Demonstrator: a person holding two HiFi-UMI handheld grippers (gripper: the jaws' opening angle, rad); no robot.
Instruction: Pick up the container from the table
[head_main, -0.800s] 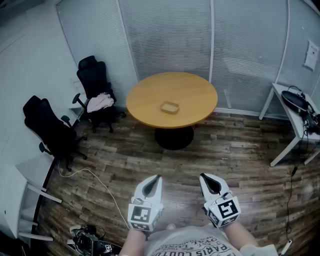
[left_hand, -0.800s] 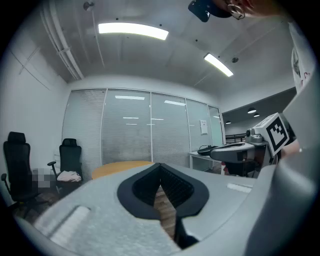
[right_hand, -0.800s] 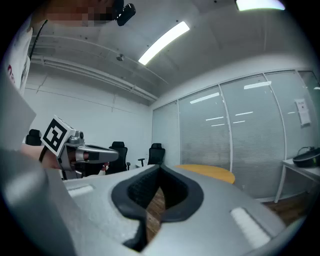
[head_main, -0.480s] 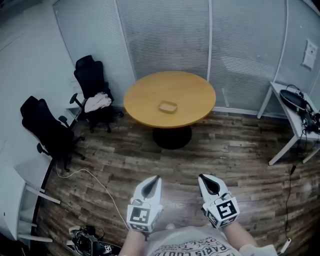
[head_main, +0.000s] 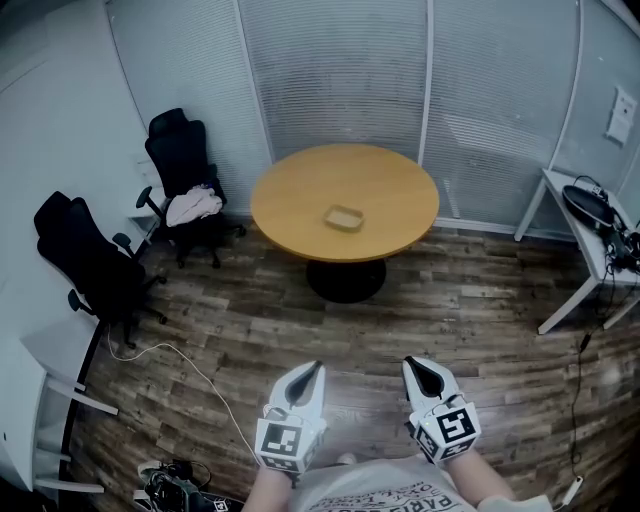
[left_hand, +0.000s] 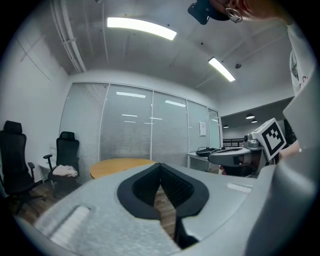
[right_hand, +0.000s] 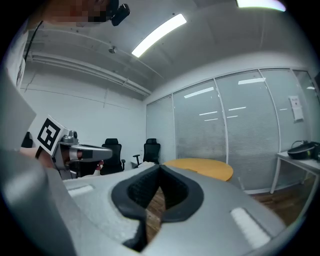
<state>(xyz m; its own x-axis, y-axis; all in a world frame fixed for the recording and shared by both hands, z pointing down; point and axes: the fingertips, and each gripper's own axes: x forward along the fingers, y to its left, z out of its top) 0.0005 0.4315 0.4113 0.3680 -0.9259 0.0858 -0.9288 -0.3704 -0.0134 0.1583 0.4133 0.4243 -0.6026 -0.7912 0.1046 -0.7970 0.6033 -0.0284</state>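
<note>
A small shallow tan container (head_main: 343, 217) lies near the middle of a round wooden table (head_main: 300, 190) across the room. My left gripper (head_main: 314, 366) and right gripper (head_main: 410, 362) are held side by side over the wood floor, well short of the table, pointing toward it. Both are shut with nothing between their jaws. In the left gripper view the jaw tips (left_hand: 160, 166) meet in front of the table (left_hand: 120, 165). The right gripper view shows its tips (right_hand: 160, 168) closed too, with the table (right_hand: 207, 167) beyond. The container cannot be made out in either gripper view.
Two black office chairs (head_main: 183, 165) (head_main: 85, 255) stand at the left, one with a cloth on its seat. A white desk (head_main: 590, 235) with gear is at the right. A white cable (head_main: 190, 360) runs over the floor to clutter (head_main: 175, 480). Blinded glass walls stand behind the table.
The head view has shifted slightly, so both grippers sit a little lower in the picture. They keep their side-by-side pose and stay shut. The container has not moved.
</note>
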